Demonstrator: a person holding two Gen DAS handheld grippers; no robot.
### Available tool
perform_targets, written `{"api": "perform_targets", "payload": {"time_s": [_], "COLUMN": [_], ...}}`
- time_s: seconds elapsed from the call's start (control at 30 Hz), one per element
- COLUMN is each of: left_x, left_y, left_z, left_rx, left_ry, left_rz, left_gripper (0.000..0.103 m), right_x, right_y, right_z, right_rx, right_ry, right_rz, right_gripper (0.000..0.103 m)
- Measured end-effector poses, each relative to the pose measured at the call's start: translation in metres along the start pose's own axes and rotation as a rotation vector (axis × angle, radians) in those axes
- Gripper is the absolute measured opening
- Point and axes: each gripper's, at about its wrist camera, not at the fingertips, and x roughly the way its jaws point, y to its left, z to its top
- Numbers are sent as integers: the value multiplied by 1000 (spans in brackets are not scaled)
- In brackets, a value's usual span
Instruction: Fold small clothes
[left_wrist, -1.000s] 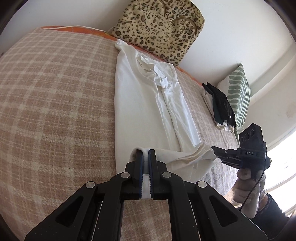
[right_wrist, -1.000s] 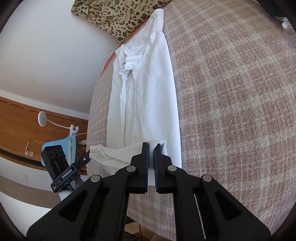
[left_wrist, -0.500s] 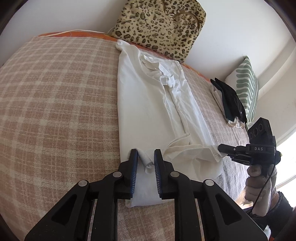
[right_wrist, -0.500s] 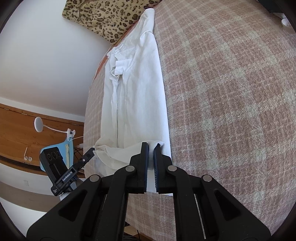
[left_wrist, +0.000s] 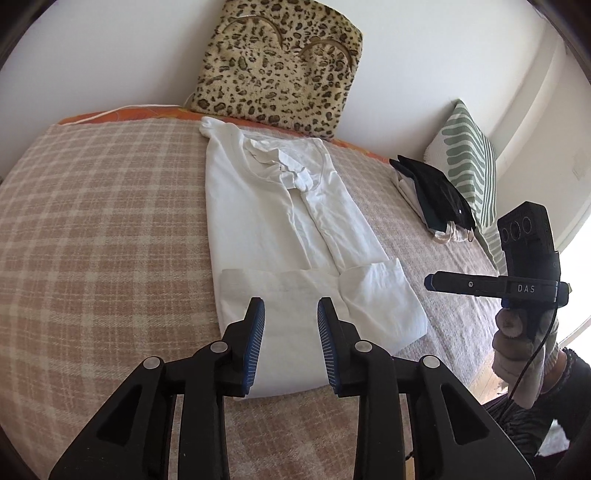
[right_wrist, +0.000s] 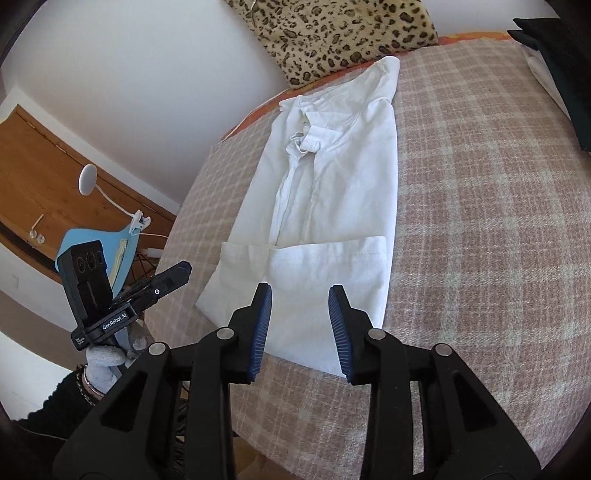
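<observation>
With both claws spread wide and holding nothing, the white shirt (left_wrist: 280, 236) lies flat down the middle of the bed (left_wrist: 96, 221), hem end turned up once near the bed's front edge. Left claw (left_wrist: 291, 314) hovers over that folded hem; right claw (right_wrist: 300, 301) does the same. Next fold, probably: pinch both corners of the doubled end together, lift level, carry toward the collar, keep side edges aligned, avoid dragging the lower layer.
</observation>
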Motion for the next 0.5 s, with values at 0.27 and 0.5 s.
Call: {"api": "perform_targets", "payload": {"time_s": [0.27,0.5], "left_x": [22,33], "left_y": [9,20], "left_z": [1,7], "left_rx": [-3,-13], "left_ry": [50,54], "left_rz": [142,177], "left_gripper": [28,28], "right_x": [15,17], "right_y": [12,-15], "right_z": [-2,5], "right_rx": [-154,-65], "right_ry": [-18,-2], "right_rz": [-308,-322], "right_gripper": [35,35]}}
